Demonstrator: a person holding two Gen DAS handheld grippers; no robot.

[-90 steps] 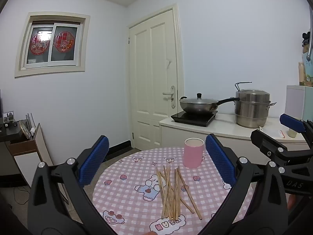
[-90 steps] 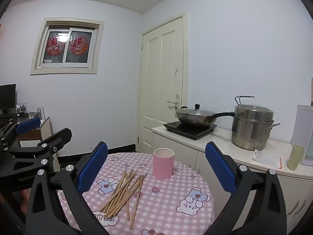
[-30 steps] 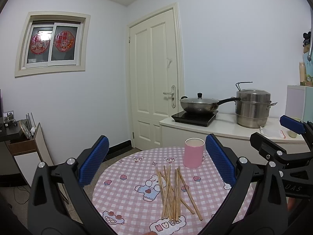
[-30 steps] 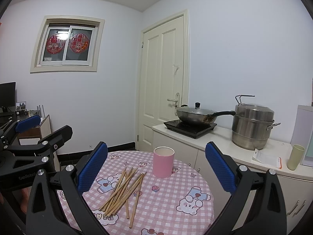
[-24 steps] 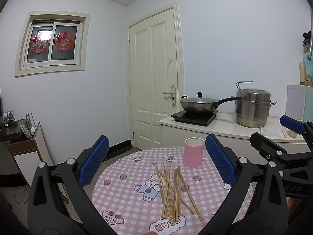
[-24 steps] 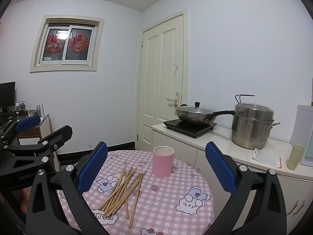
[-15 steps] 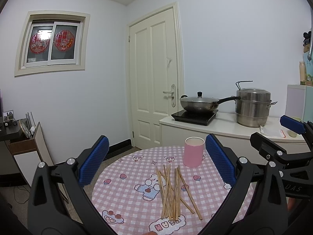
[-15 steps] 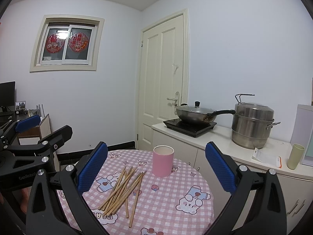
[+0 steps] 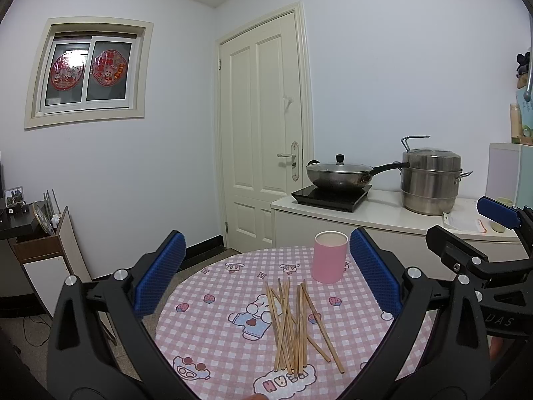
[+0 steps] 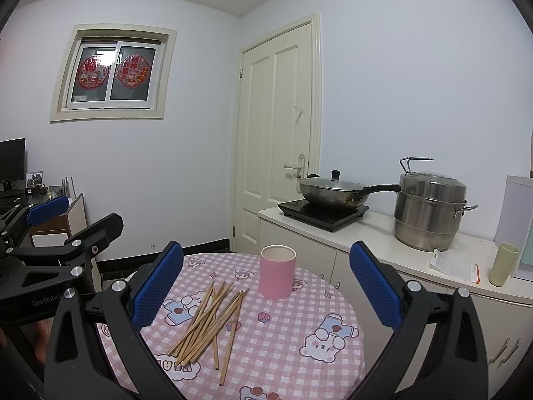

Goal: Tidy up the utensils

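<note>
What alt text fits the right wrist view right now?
Open right gripper above a round checked table with loose chopsticks beside an upright pink cup. The left gripper is at left; wok and steamer pot behind.

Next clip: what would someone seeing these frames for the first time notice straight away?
A loose heap of wooden chopsticks lies on the round table's pink checked cloth, with an upright pink cup just beyond it. Both hand-held grippers, left and right, hang open above the table, holding nothing. Behind, a lidded wok sits on the counter's cooktop.
</note>
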